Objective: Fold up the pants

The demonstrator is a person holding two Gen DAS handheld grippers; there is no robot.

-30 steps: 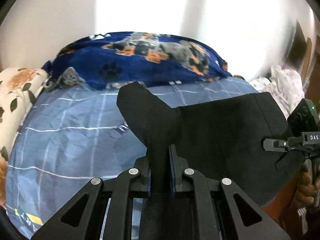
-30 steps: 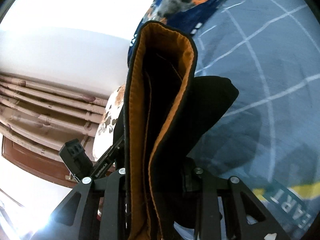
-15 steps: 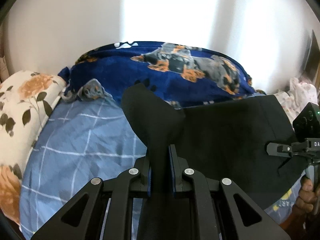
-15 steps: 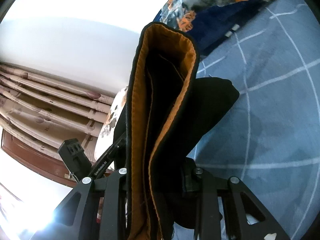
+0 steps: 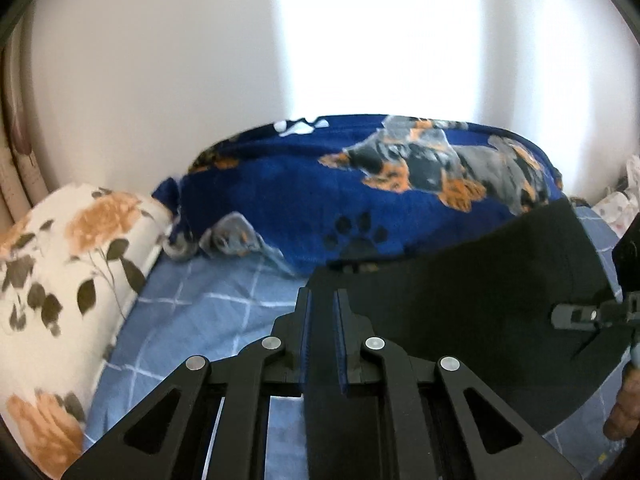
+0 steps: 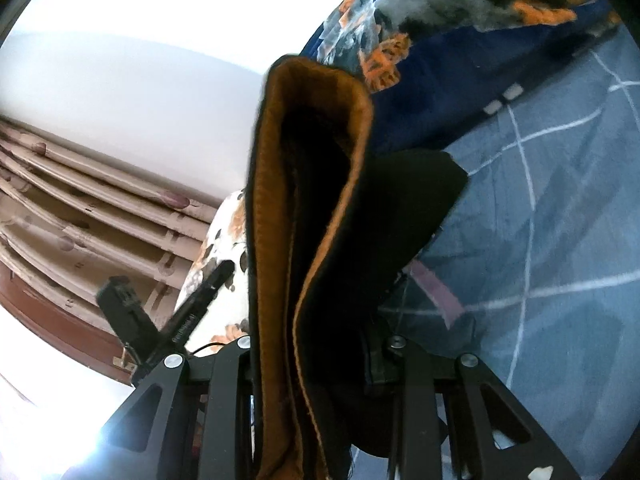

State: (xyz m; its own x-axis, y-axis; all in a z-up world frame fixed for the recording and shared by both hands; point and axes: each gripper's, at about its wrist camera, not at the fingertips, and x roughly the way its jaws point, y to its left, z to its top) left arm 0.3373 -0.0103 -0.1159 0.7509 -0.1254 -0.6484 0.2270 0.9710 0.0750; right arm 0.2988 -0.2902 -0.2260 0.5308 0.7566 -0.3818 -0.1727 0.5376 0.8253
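The black pants [image 5: 472, 300] hang stretched between my two grippers above the bed. My left gripper [image 5: 322, 300] is shut on one edge of the black cloth, which runs down between its blue-padded fingers. My right gripper [image 6: 320, 360] is shut on the waistband end of the pants [image 6: 304, 208], whose orange-brown lining stands up in front of the camera. The right gripper also shows at the right edge of the left wrist view [image 5: 592, 314]. The left gripper shows in the right wrist view [image 6: 168, 320].
The bed has a blue checked sheet [image 5: 208, 316]. A dark blue blanket with dog prints [image 5: 360, 200] lies bunched along the white wall. A floral pillow [image 5: 60, 280] is at the left. Pale curtains [image 6: 80, 216] hang beyond the pillow.
Both grippers have moved with the pants toward the blue blanket and the wall. The flap of cloth that stood above the left fingers has dropped out of sight.
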